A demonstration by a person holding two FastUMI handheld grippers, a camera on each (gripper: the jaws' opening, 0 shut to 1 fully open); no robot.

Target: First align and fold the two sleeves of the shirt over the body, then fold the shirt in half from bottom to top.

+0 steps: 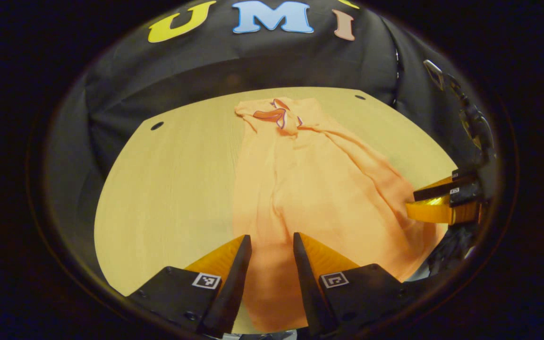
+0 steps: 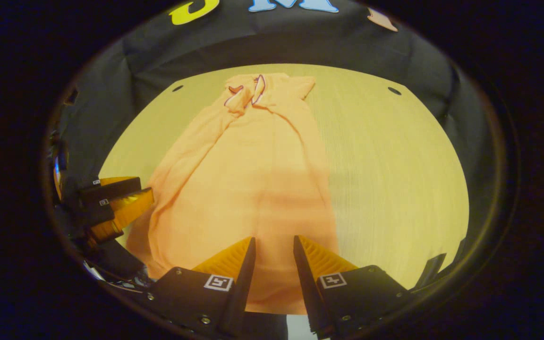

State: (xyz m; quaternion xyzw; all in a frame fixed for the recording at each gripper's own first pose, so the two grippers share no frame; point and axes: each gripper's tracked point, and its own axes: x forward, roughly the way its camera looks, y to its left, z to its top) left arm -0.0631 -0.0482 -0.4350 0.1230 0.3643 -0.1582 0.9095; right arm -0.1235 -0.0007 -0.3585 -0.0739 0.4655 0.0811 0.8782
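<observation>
Orange shirt (image 1: pixel 310 189) lies lengthwise on wooden table (image 1: pixel 168 189), collar far, sleeves folded in. Hem cut off below both views. Left gripper (image 1: pixel 272 245) and right gripper (image 2: pixel 274 245) hover over hem, fingers apart, holding nothing. Bare tabletop either side.

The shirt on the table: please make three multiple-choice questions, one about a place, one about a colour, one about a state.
1. The collar of the shirt lies:
A. at the table's far edge
B. between the fingers
C. off the table

2. The shirt is:
A. blue
B. orange
C. white

3. The left hand-held gripper is:
A. shut on cloth
B. open above the hem
C. holding a sleeve

Answers: 1 A, the collar is near the far edge of the table. 2 B, orange cloth. 3 B, there is a gap between its fingers.
</observation>
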